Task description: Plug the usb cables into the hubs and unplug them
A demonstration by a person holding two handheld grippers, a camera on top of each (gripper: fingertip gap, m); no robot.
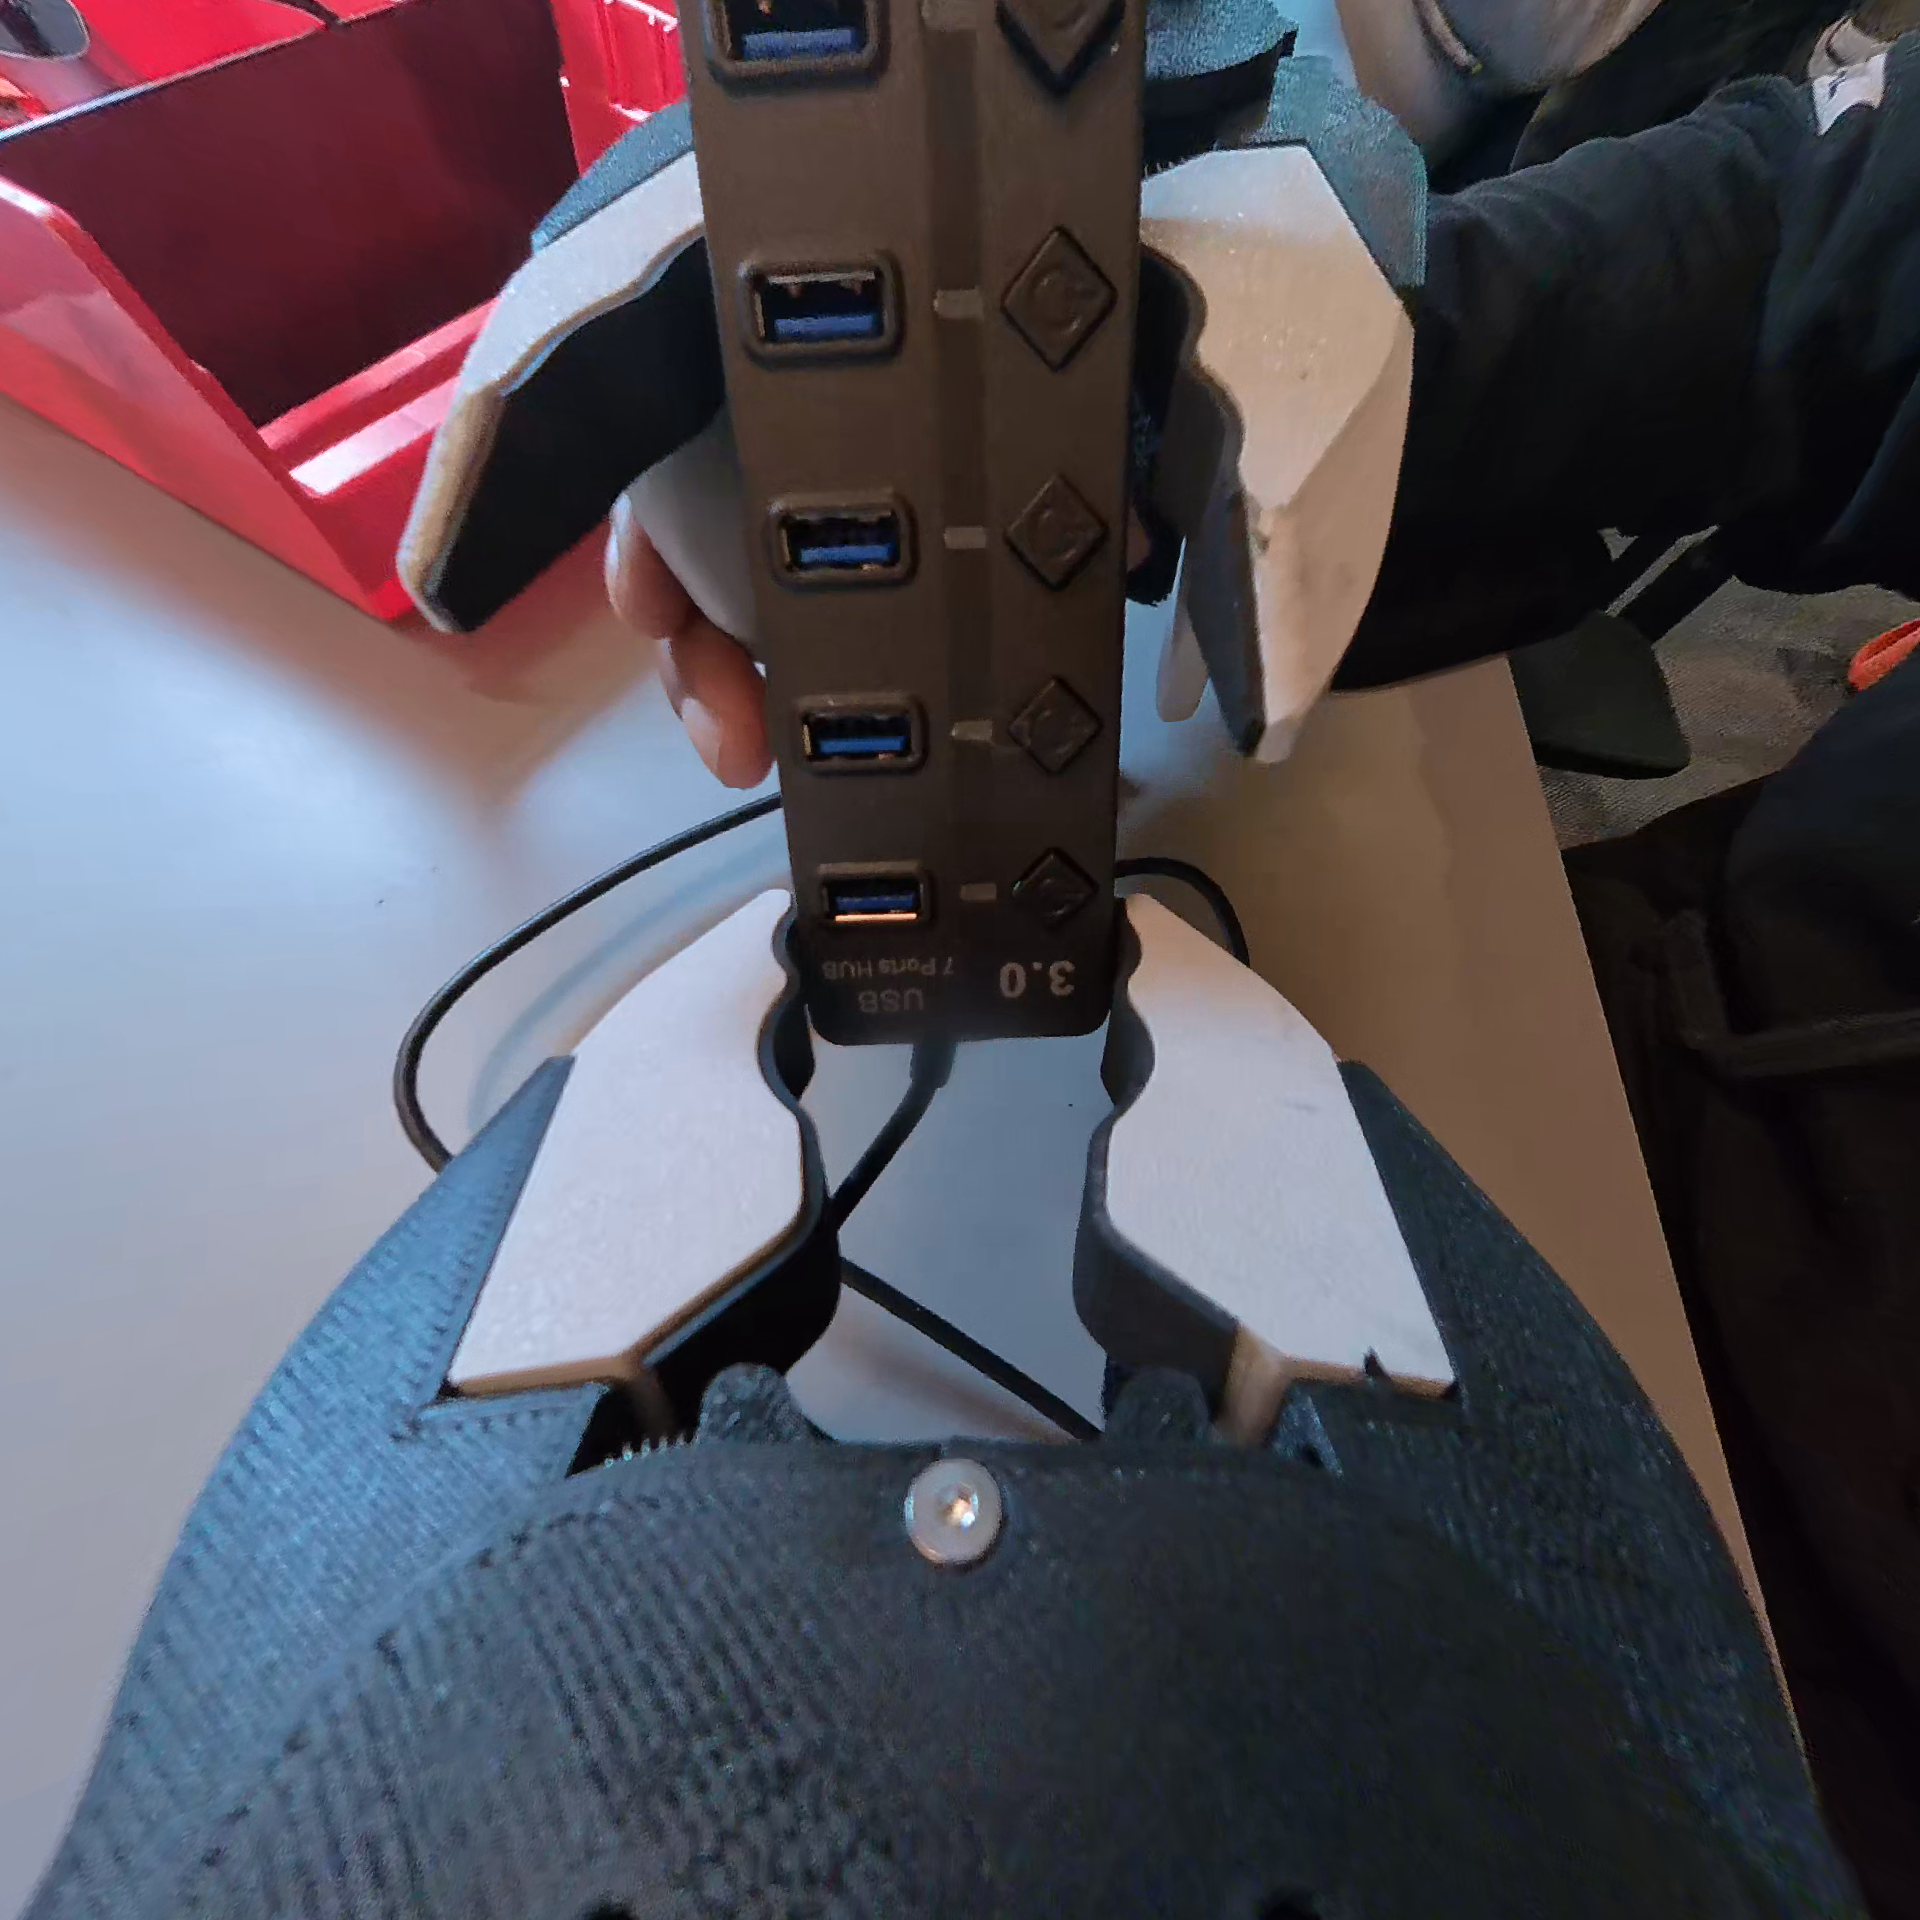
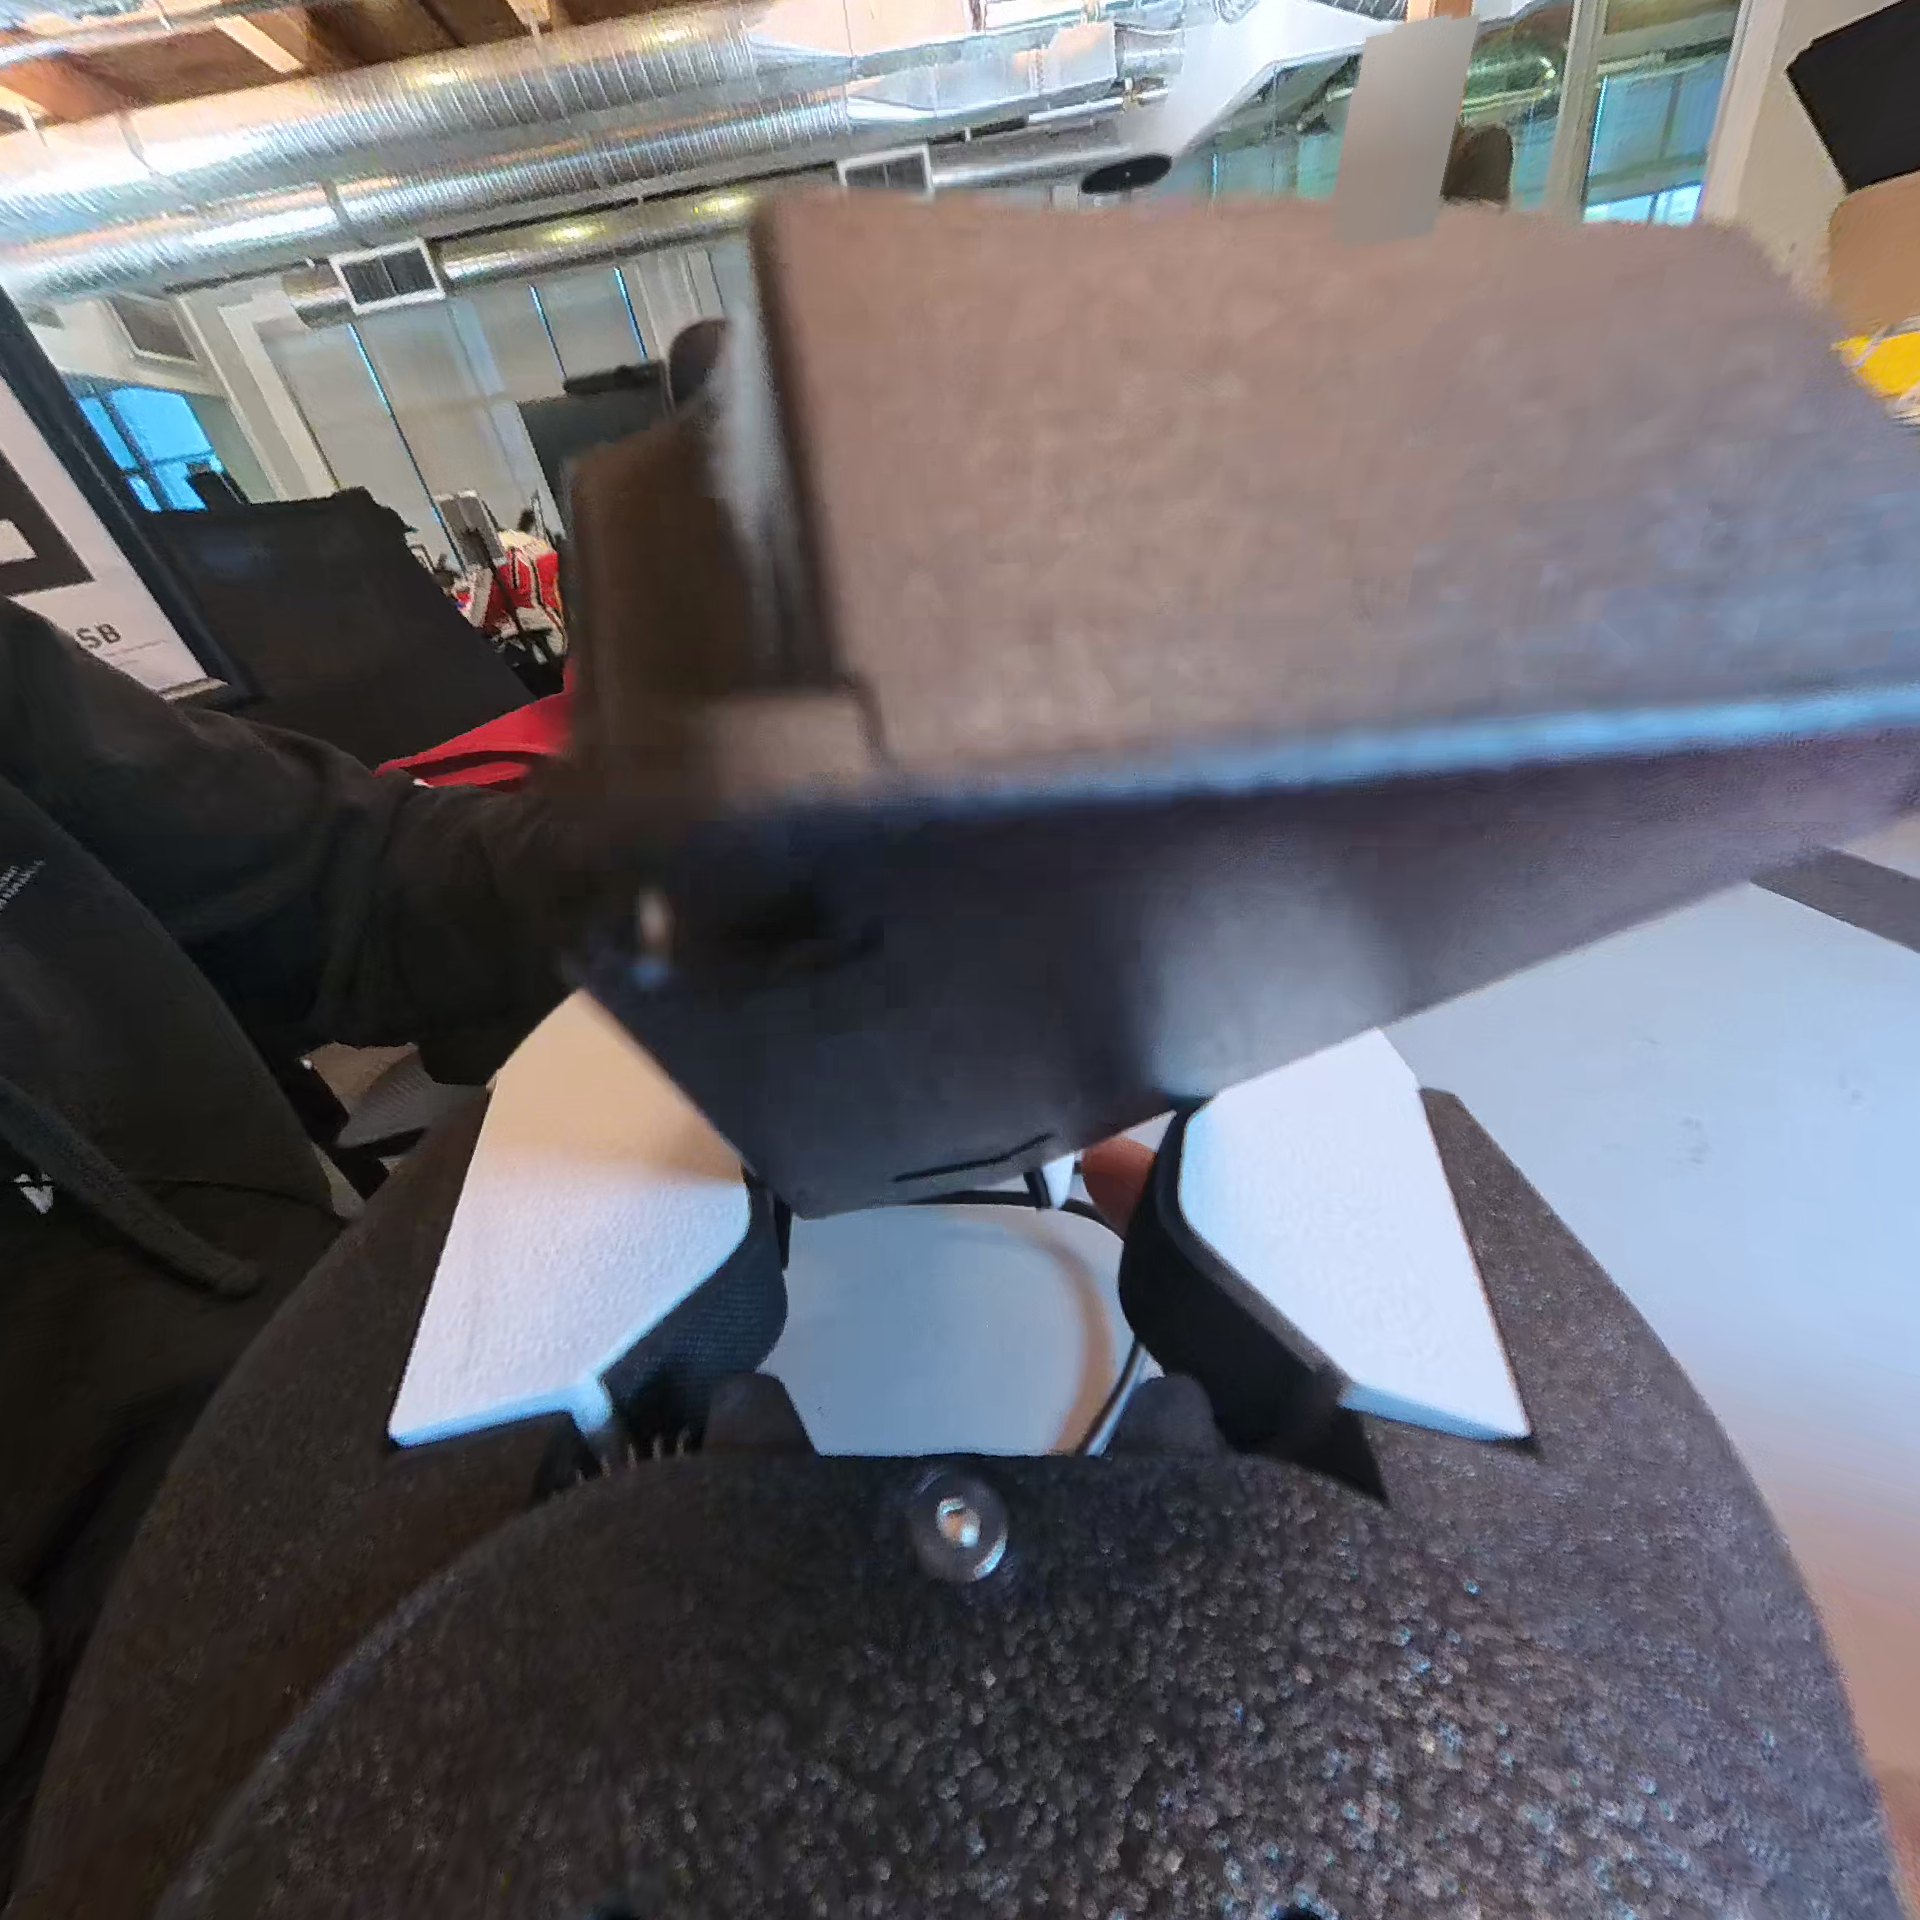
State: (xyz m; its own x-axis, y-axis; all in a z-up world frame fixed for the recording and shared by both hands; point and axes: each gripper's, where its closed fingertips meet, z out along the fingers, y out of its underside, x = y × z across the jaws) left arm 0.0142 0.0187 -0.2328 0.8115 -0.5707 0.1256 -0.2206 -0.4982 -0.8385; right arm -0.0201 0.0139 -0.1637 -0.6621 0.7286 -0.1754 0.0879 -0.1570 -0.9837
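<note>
Here — left gripper point(image 1: 956, 997) clamped across the near end of the USB hub point(image 1: 914, 582), one fingertip on each long edge, just below the last port. Hub a long dark bar, held up off the pale table point(image 1: 208, 935), reaching away toward the right gripper point(image 1: 862, 499). All visible ports empty, blue tongues showing; a row of diamond buttons alongside. Thin black cable point(image 1: 457, 997) leaving the hub's near end, looping slack over the table toward its left edge. Red bin point(image 1: 260, 260) at the far left corner.

Right wrist view: right gripper's fingers parted, a dark blurred slab close before the lens and over the gap between them. Cannot tell whether gripping it.

Likely light, rigid plastic casing, smooth sides — prone to pivot when a plug pushes in. Best held across the narrow width, clear of ports and buttons. Cable limp; take by the plug, not the cord.
</note>
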